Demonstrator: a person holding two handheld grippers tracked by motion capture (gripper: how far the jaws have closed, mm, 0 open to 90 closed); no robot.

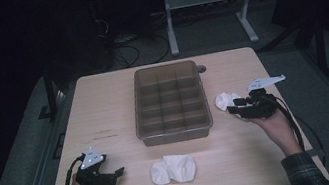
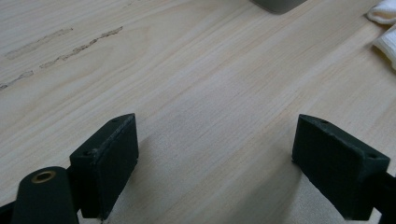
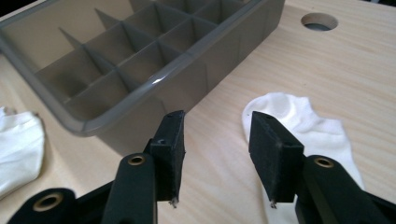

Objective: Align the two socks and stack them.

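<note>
A grey tray point(image 1: 176, 134) split into several compartments stands in the middle of the wooden table. Right of it lies a small white sock point(image 1: 223, 99). My right gripper point(image 1: 234, 106) hovers just beside that sock, pointing left toward the tray. In the right gripper view the sock point(image 3: 299, 116) lies under and beyond the right-hand jaw; the right gripper point(image 3: 219, 154) is open, bare wood between its jaws. A larger white sock bundle point(image 1: 173, 169) sits in front of the tray. My left gripper point(image 1: 115, 174) rests at the front left, open wide over bare table point(image 2: 215, 163).
A round cable hole point(image 1: 201, 68) is set in the table behind the tray's right corner. The tray's rim point(image 3: 140, 93) is close to the right gripper's left-hand jaw. The edge of the sock bundle point(image 2: 385, 28) shows ahead of the left gripper. A desk frame stands beyond the table.
</note>
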